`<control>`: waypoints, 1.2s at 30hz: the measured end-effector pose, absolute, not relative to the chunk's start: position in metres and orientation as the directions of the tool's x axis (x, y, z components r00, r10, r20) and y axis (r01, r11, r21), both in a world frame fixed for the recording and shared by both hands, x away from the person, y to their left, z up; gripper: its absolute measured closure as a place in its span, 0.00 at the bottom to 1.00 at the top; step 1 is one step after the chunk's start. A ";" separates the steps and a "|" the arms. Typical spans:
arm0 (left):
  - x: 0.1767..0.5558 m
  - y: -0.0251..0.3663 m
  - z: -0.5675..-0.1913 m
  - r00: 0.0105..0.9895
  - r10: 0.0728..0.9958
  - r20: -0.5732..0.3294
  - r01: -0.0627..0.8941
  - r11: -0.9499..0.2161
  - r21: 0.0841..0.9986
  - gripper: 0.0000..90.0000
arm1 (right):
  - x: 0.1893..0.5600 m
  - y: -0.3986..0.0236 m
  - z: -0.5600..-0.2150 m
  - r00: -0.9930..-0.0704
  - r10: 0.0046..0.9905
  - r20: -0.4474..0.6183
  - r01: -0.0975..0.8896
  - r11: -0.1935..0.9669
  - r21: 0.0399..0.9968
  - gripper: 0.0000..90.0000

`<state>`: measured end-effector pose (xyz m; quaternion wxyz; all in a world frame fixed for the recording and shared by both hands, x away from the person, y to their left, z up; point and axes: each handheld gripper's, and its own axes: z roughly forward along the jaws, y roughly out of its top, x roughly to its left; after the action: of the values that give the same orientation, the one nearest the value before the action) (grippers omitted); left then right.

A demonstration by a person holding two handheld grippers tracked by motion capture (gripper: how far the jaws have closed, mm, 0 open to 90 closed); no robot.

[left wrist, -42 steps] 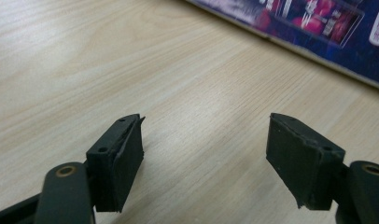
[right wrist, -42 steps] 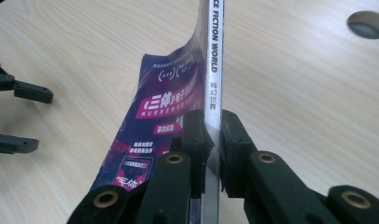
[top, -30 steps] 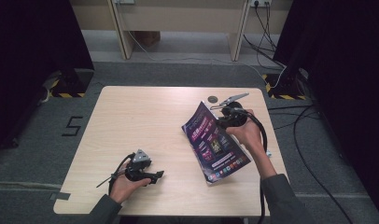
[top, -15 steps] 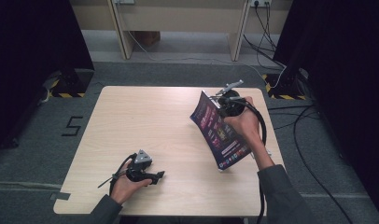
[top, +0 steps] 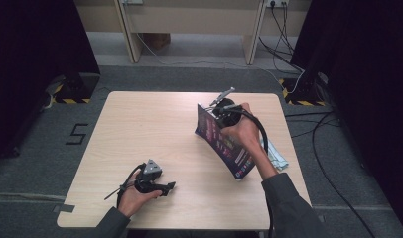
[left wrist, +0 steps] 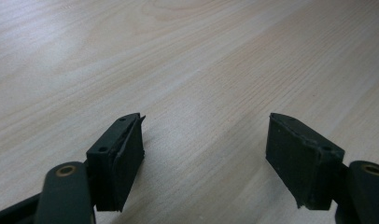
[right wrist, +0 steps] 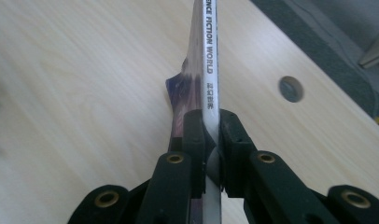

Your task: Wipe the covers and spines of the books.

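Right gripper (top: 224, 106) is clamping the magazine (top: 224, 146) by its spine, tipping it steeper toward twelve o'clock than before; left gripper (top: 166, 187) is resting wide, empty, at seven o'clock.

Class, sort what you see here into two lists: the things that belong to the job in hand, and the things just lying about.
Part of the job:
- magazine, tilted up on edge
- right gripper, jaws shut on the magazine's spine
- table

Lying about:
- left gripper, jaws open, resting on the table
- papers at the table's right edge
- cables on the floor
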<state>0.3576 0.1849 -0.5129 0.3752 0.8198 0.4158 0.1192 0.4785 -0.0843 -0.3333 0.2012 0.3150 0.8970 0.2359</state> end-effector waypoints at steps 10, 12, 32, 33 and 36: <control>0.359 0.189 -0.512 0.614 0.778 -0.133 0.605 -0.356 0.712 0.30 | 0.462 -0.055 -0.336 -0.796 0.595 -0.112 0.455 0.710 0.537 0.93; 0.359 0.190 -0.512 0.609 0.781 -0.136 0.609 -0.351 0.712 0.31 | 0.459 -0.049 -0.337 -0.808 0.585 -0.074 0.458 0.702 0.546 0.92; 0.362 0.196 -0.512 0.584 0.798 -0.146 0.625 -0.328 0.708 0.31 | 0.448 -0.036 -0.367 -0.840 0.541 0.037 0.483 0.715 0.505 0.92; 0.362 0.197 -0.512 0.583 0.799 -0.149 0.626 -0.325 0.709 0.31 | 0.447 -0.036 -0.373 -0.840 0.540 0.052 0.490 0.714 0.500 0.92; 0.363 0.199 -0.512 0.577 0.803 -0.151 0.630 -0.321 0.707 0.31 | 0.446 -0.033 -0.384 -0.843 0.534 0.066 0.492 0.717 0.494 0.92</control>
<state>0.3630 0.1991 -0.5118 0.3762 0.8044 0.4452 0.1147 0.4463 -0.0333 -0.3836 0.0404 0.2771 0.9256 0.2547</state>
